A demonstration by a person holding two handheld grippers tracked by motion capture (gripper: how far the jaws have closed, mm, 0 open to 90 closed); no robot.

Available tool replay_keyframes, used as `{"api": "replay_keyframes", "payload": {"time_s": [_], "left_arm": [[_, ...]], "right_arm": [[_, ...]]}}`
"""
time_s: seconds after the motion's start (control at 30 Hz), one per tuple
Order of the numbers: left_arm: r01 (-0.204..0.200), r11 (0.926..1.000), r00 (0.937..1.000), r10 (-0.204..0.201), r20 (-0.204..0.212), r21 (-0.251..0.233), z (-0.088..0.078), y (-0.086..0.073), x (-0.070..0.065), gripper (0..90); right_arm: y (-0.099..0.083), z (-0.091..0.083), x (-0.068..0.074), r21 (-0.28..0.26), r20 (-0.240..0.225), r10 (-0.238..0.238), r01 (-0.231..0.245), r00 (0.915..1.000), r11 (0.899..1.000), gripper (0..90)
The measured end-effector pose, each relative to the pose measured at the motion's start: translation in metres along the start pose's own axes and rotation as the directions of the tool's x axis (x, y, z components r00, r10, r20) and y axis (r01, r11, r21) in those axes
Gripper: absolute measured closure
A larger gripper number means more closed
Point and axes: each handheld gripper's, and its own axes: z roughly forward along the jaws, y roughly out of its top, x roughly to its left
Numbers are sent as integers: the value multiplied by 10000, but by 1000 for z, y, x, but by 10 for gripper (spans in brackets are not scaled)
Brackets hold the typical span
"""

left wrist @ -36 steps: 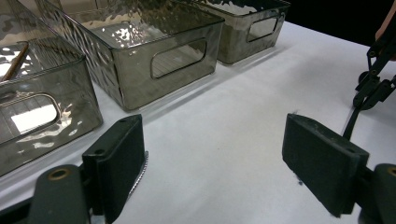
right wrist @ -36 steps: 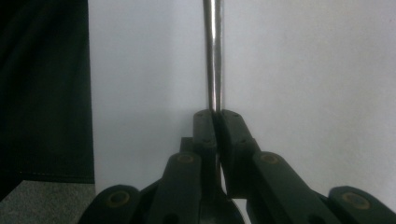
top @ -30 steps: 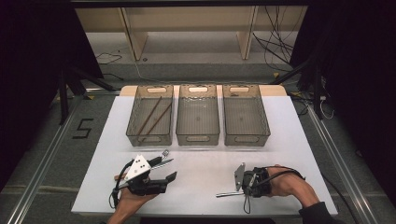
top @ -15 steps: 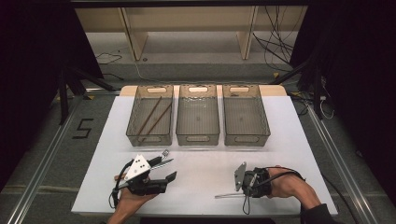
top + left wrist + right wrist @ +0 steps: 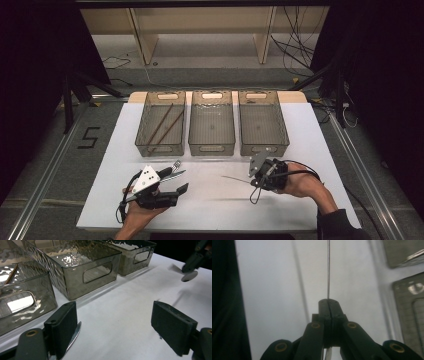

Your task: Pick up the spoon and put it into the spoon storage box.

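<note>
Behind both grippers, 3 bins (image 5: pixel 212 131); L fingers (image 5: pixel 63 326) wide open, R fingers (image 5: pixel 328 308) clamping spoon (image 5: pixel 235 178).

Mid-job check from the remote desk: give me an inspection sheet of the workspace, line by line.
Surface: white table, bare in front of the bins.
Job's things: thin metal utensil clamped edge-on, type unclear; serrated knife by the left jaw, fork beside it.
Clutter: nothing seen.
Grippers: left gripper open, low over the table; right gripper shut on the utensil.
Cables: one trails from the right gripper; more on the floor behind.
Surroundings: three smoky bins; left bin holds chopsticks; wooden shelf behind.
</note>
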Motion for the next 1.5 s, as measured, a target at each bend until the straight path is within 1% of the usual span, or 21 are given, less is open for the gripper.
{"api": "replay_keyframes", "payload": {"time_s": [0.07,0.1,0.2,0.3,0.4,0.5,0.53,0.57,0.63,0.67,0.7,0.73,0.83,1.0,1.07,1.13,1.2,1.27,1.33,1.37,1.5], "left_arm": [[-12,10000,10000,12,-5,11,0,0,0,207],[16,10000,10000,-16,-8,-6,0,0,0,207],[72,10000,10000,-72,-11,-31,0,0,0,207],[60,10000,10000,-60,-15,-23,0,0,0,207],[73,10000,10000,-73,-16,-39,0,0,0,207],[76,10000,10000,-76,-18,-35,0,0,1,207],[72,10000,10000,-72,-29,-35,0,0,1,207],[73,10000,10000,-73,-34,-39,0,0,1,207],[81,10000,10000,-81,-31,-41,0,0,1,208],[83,10000,10000,-83,-30,-45,0,0,1,207],[81,10000,10000,-81,-31,-45,0,-1,1,207],[81,10000,10000,-81,-34,-44,0,-1,1,207],[51,10000,10000,-51,-28,-43,-1,-1,2,207],[73,10000,10000,-73,-25,-67,-1,-1,3,207],[89,9999,10000,-89,-15,-80,-1,-1,3,207],[120,9999,9999,-120,2,-106,-1,-1,3,207],[186,9997,9998,-186,9,-151,-1,-1,3,206],[191,9997,9998,-191,11,-153,-1,-1,3,206],[204,9997,9998,-203,26,-131,-1,-1,3,204],[205,9997,9998,-205,29,-130,-2,-1,3,204],[203,9997,9998,-203,22,-136,-2,-1,4,202]], "right_arm": [[3,-2,-8,-333,167,565,-560,9983,9979,900],[5,-3,-12,-468,189,980,-970,9950,9942,900],[9,-5,-23,-983,263,1851,-1817,9824,9784,900],[15,-9,-36,-1655,71,2672,-2624,9636,9507,900],[21,-12,-47,-2116,-123,3409,-3357,9400,9179,900],[28,-13,-59,-2453,-310,4126,-4071,9104,8798,900],[30,-13,-63,-2561,-358,4286,-4229,9028,8692,900],[32,-14,-67,-2691,-431,4477,-4419,8932,8558,900],[37,-13,-73,-2927,-548,4688,-4630,8816,8366,900],[40,-13,-76,-3005,-628,4857,-4806,8719,8239,900],[43,-13,-80,-3089,-631,4924,-4861,8681,8175,900],[46,-13,-82,-3141,-641,5052,-4979,8606,8083,900],[55,-13,-90,-3412,-691,5234,-5131,8493,7876,900],[69,-13,-104,-3716,-701,5610,-5435,8248,7527,900],[74,-13,-110,-3783,-661,5747,-5534,8157,7420,900],[78,-13,-114,-3867,-716,5836,-5618,8089,7313,900],[84,-13,-118,-3917,-716,5913,-5678,8033,7240,900],[89,-13,-122,-3950,-697,5964,-5711,7997,7196,900],[94,-12,-126,-3978,-648,6061,-5775,7928,7129,900],[96,-11,-128,-3991,-637,6085,-5791,7910,7109,900],[103,-5,-133,-3971,-557,6270,-5934,7770,7001,900]]}}
